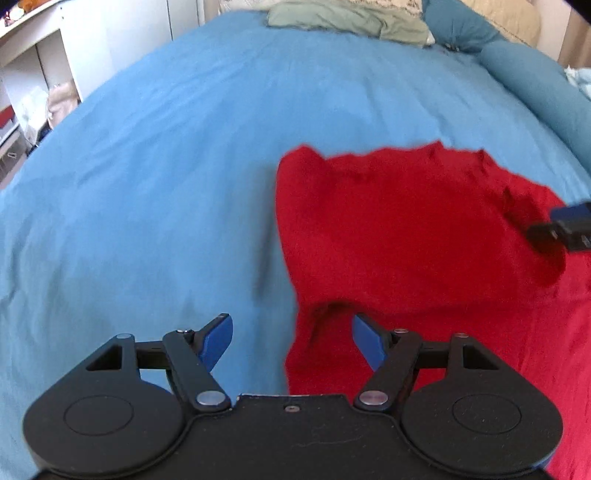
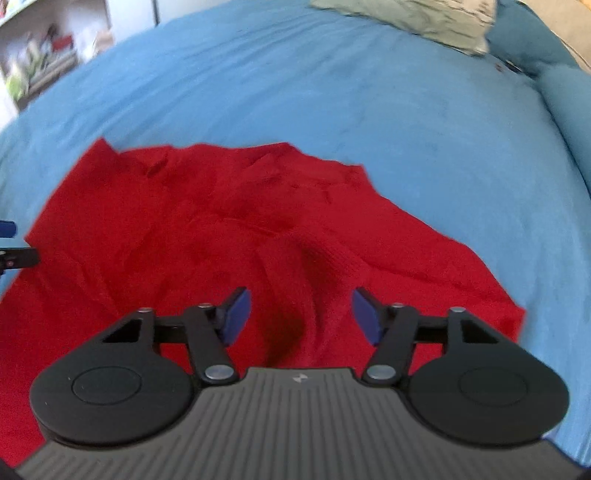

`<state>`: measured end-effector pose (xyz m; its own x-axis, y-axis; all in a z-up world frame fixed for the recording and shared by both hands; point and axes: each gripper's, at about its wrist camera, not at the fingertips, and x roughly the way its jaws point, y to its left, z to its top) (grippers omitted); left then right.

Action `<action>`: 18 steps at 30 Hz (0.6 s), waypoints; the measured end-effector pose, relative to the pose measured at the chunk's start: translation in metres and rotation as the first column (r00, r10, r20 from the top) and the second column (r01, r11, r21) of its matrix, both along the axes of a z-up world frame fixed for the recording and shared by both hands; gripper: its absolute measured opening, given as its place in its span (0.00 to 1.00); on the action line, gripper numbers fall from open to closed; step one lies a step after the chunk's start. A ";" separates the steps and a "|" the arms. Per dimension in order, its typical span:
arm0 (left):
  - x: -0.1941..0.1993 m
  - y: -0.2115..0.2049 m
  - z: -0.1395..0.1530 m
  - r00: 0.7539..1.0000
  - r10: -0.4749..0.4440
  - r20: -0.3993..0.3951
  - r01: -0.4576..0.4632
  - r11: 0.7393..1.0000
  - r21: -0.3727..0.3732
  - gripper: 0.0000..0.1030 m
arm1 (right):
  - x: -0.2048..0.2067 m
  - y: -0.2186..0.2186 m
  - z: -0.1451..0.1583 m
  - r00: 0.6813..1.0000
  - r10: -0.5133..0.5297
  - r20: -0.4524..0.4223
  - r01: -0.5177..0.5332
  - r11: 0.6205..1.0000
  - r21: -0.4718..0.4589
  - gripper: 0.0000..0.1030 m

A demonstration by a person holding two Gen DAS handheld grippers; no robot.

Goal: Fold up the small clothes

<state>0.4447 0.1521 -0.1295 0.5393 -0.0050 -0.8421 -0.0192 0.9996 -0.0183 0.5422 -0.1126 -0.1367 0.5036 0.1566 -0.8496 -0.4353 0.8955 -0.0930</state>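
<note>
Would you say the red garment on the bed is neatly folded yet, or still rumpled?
Still rumpled: the red garment lies loosely on the blue bedcover with creases and uneven edges, and no crisp fold shows.

A bed with a blue cover holds a rumpled red garment near its front and green cloth at its far end.

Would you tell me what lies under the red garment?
The red garment lies spread on the blue bedcover, which shows all around it. Whether anything else sits beneath the cloth cannot be seen, since the garment covers that area.
</note>
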 end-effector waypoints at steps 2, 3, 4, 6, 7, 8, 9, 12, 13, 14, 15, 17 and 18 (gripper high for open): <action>-0.001 -0.003 -0.006 1.000 -0.024 -0.011 0.024 1.000 0.009 0.74 | 0.006 0.010 -0.007 1.000 0.026 -0.013 -0.026 0.999 -0.045 0.48; -0.001 -0.005 -0.009 0.999 -0.037 -0.012 0.037 0.999 0.016 0.74 | 0.007 0.012 -0.010 0.999 0.034 -0.018 -0.035 0.997 -0.075 0.20; 0.000 -0.009 -0.011 0.999 -0.049 -0.012 0.049 0.999 0.023 0.74 | 0.009 0.013 -0.010 0.999 0.029 -0.019 -0.031 0.995 -0.092 0.21; 0.000 -0.013 -0.012 0.997 -0.072 -0.010 0.072 0.997 0.031 0.74 | 0.008 0.005 0.002 0.999 -0.021 0.030 0.023 0.997 -0.075 0.20; 0.000 -0.013 -0.013 0.997 -0.078 -0.005 0.078 0.996 0.033 0.74 | 0.007 -0.003 0.012 0.996 -0.065 0.064 0.070 0.995 -0.068 0.20; 0.002 -0.017 -0.014 0.997 -0.083 0.000 0.083 0.996 0.035 0.74 | 0.006 -0.010 0.020 0.990 -0.106 0.091 0.111 0.992 -0.057 0.20; 0.005 -0.020 -0.015 0.996 -0.084 0.003 0.083 0.996 0.039 0.74 | 0.003 -0.023 0.030 0.980 -0.158 0.123 0.164 0.986 -0.036 0.20; 0.016 -0.025 -0.017 0.998 -0.060 0.018 0.059 0.996 0.065 0.74 | -0.010 -0.062 0.047 0.937 -0.291 0.192 0.293 0.956 0.021 0.20; 0.020 -0.026 -0.018 0.999 -0.047 0.024 0.045 0.996 0.077 0.74 | -0.016 -0.073 0.046 0.921 -0.329 0.210 0.333 0.943 0.016 0.20; 0.023 -0.027 -0.018 0.999 -0.028 0.030 0.025 0.995 0.096 0.74 | -0.021 -0.084 0.043 0.907 -0.361 0.218 0.368 0.930 0.012 0.20; 0.026 -0.026 -0.019 0.999 -0.010 0.037 0.006 0.994 0.114 0.74 | -0.025 -0.095 0.036 0.896 -0.389 0.213 0.395 0.918 0.016 0.20; 0.034 -0.025 -0.023 0.999 0.016 0.037 -0.021 0.993 0.115 0.74 | -0.033 -0.116 0.017 0.884 -0.434 0.175 0.433 0.900 0.045 0.20; 0.035 -0.024 -0.025 0.999 0.027 0.031 -0.030 0.993 0.114 0.73 | -0.035 -0.124 0.007 0.882 -0.446 0.149 0.442 0.895 0.063 0.20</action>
<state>0.4800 0.1285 -0.1549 0.5628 0.1056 -0.8198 -0.0487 0.9943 0.0947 0.5070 -0.2365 -0.1299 0.6510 -0.0933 -0.7534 0.0265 0.9946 -0.1002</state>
